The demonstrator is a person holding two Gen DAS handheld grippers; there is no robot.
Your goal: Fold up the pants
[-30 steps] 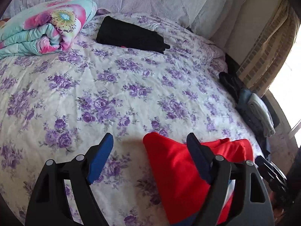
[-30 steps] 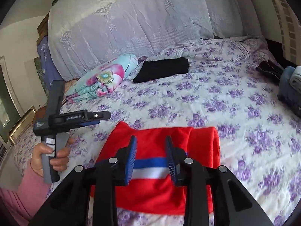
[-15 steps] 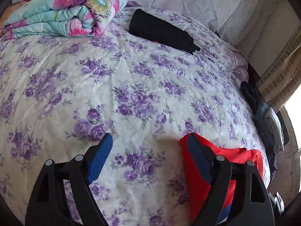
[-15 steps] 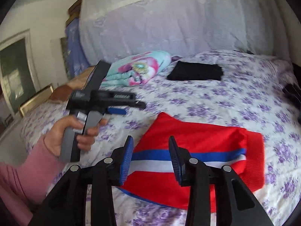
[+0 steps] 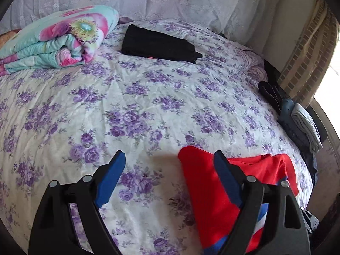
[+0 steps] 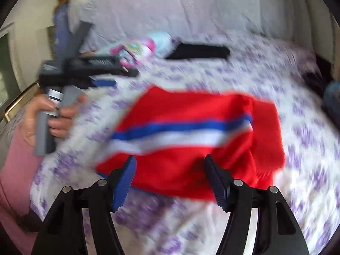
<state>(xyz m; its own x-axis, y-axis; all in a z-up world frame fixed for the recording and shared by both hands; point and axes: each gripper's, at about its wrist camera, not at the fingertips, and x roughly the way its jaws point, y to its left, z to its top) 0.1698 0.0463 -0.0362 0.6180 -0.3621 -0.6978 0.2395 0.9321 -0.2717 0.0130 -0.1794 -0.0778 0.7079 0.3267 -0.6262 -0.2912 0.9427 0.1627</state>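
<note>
Both grippers, left [image 5: 167, 170] and right [image 6: 170, 174], hang spread and empty over the folded pants [image 6: 191, 131] (lower centre), seemingly finished.

The pants [image 6: 191, 140] are bright red with a blue stripe and a white stripe side by side. The bed sheet [image 5: 148, 97] is white with purple flowers all over. The rolled blanket [image 5: 55, 40] is light blue with big pink and yellow flowers. The folded cloth [image 5: 157, 44] next to it is black. Each tool [image 5: 167, 180] is black with blue pads [image 6: 125, 182].
</note>
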